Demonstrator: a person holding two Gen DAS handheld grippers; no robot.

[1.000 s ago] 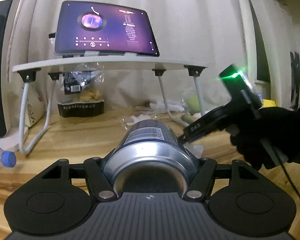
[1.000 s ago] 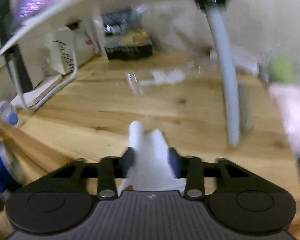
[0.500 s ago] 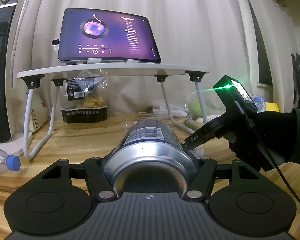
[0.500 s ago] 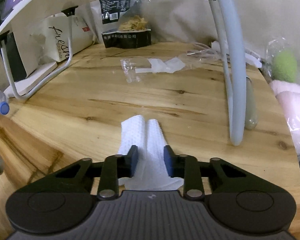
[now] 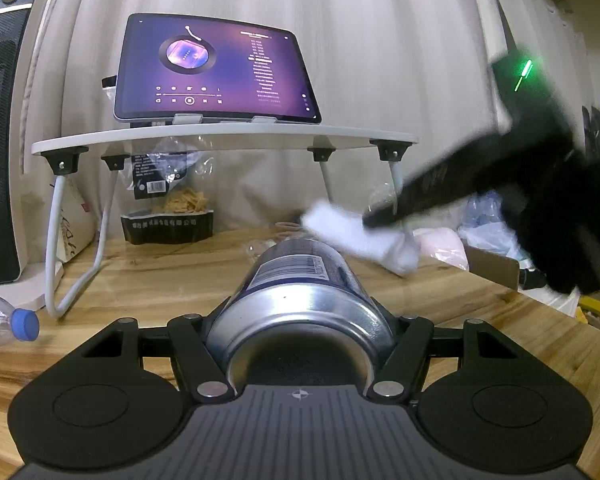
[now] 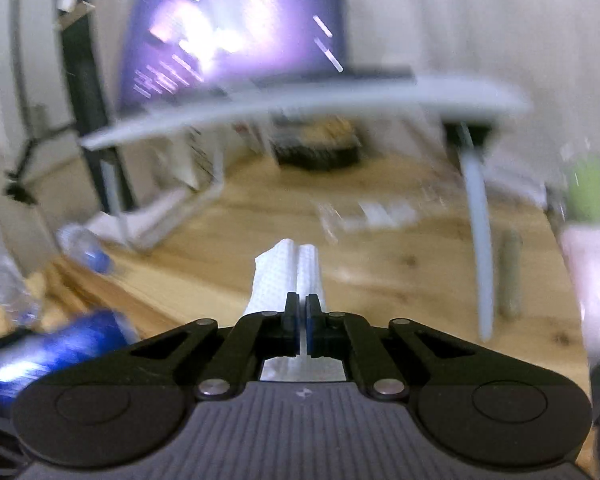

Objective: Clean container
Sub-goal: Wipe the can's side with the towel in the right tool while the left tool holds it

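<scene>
Your right hand-held gripper has come up off the desk since a second ago, and the white paper towel came with it. Back then the jaws sat wide around the towel on the wood; now they're pinched tight on it, with just a thin strip of towel showing between them and the folded end sticking out toward 12 o'clock. That view is smeared with blur, so the background is mushy.

From the left wrist camera, your left hand-held gripper is clamped on the container, a silver metal can with a blue label and barcode, lying on its side along the fingers with its far end pointing to 12 o'clock. It hasn't budged. Same can shows as a blue blur at 8 o'clock in the right view.

Just past the can's far end, at about 1 o'clock, the towel hangs from the other gripper; I can't tell if it's touching the can. Your gloved hand is out at 3 o'clock, blurred.

Further out: a plastic bottle with a blue cap at 9 o'clock, and a white stand carrying a lit tablet at 12, with a snack bag under it. Curtain behind everything.
</scene>
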